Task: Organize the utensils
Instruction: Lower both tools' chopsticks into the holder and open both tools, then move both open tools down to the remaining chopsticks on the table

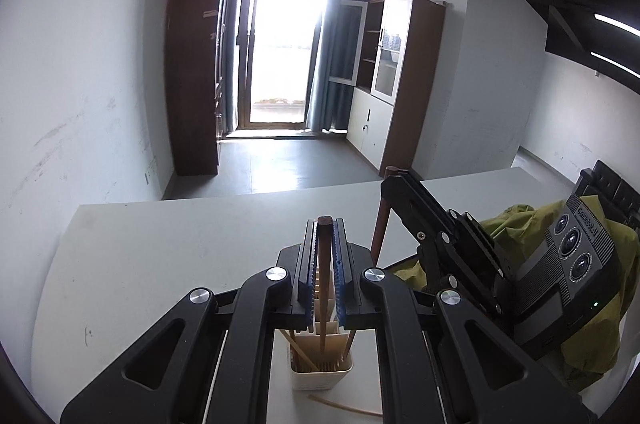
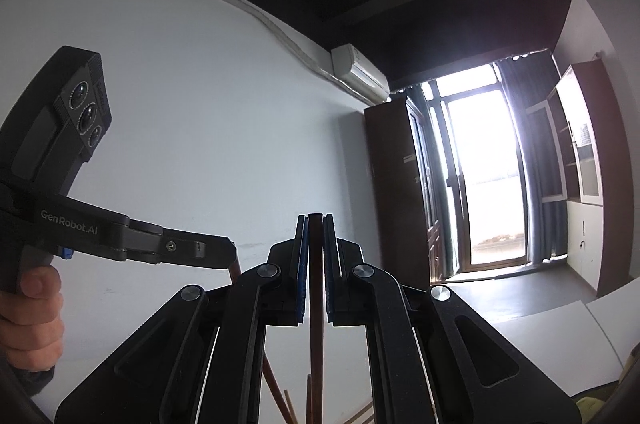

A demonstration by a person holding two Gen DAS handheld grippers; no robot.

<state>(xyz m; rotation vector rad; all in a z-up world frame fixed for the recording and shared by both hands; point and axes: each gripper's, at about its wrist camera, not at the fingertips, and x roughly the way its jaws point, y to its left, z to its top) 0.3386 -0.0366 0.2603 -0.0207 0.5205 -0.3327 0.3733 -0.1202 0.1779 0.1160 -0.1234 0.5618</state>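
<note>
My left gripper (image 1: 324,226) is shut on a dark brown chopstick (image 1: 323,284) that stands upright, its tip down in a cream utensil holder (image 1: 322,376) with several chopsticks in it. My right gripper (image 2: 315,220) is shut on another dark brown chopstick (image 2: 316,344), also held upright. In the left wrist view the right gripper (image 1: 394,180) is to the right, holding its chopstick (image 1: 380,224) above the white table (image 1: 160,264). In the right wrist view the left gripper (image 2: 230,252) is at the left, held by a hand (image 2: 32,312).
A light wooden chopstick (image 1: 344,406) lies on the table in front of the holder. A yellow-green cloth (image 1: 592,344) lies at the table's right. A dark wardrobe (image 1: 196,64), a glass door (image 1: 280,44) and a cabinet (image 1: 392,76) stand beyond.
</note>
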